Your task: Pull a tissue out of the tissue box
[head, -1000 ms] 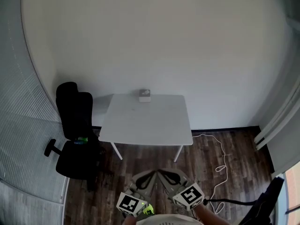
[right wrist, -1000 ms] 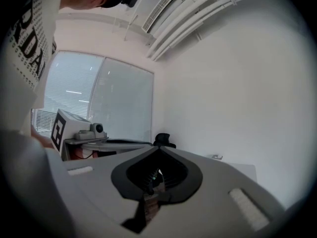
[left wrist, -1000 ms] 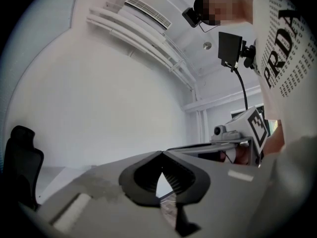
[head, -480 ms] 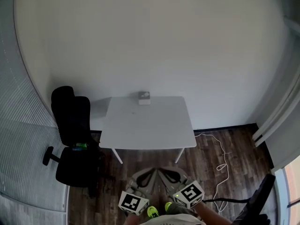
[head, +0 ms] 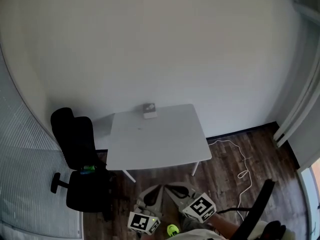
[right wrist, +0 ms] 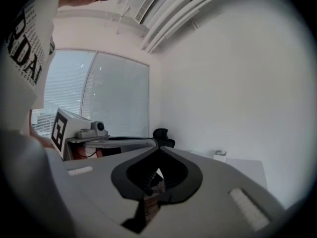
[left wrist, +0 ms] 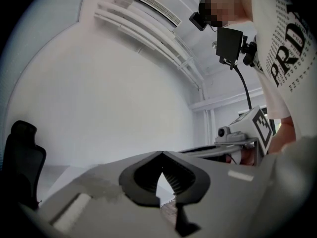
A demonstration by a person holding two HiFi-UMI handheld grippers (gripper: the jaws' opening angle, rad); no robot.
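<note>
A small white tissue box [head: 148, 110] stands at the far edge of the white table [head: 165, 141], against the wall; the right gripper view shows the tissue box [right wrist: 219, 155] small and far ahead. Both grippers are held low, close to my body and well short of the table. My left gripper [head: 159, 188] has its jaws closed tip to tip with nothing in them, as the left gripper view also shows of the left gripper [left wrist: 161, 153]. My right gripper [head: 168, 188] is shut and empty beside it, the right gripper [right wrist: 158, 148] pointing toward the table.
A black office chair [head: 80, 164] stands left of the table. A white cable [head: 241, 169] lies on the dark wood floor at the right. A black object [head: 256, 211] rises at the lower right. Window blinds [head: 20, 184] line the left side.
The whole view has shifted as I walk toward the table: it looks a little larger and nearer, and the grippers sit lower in the picture. Both stay shut.
</note>
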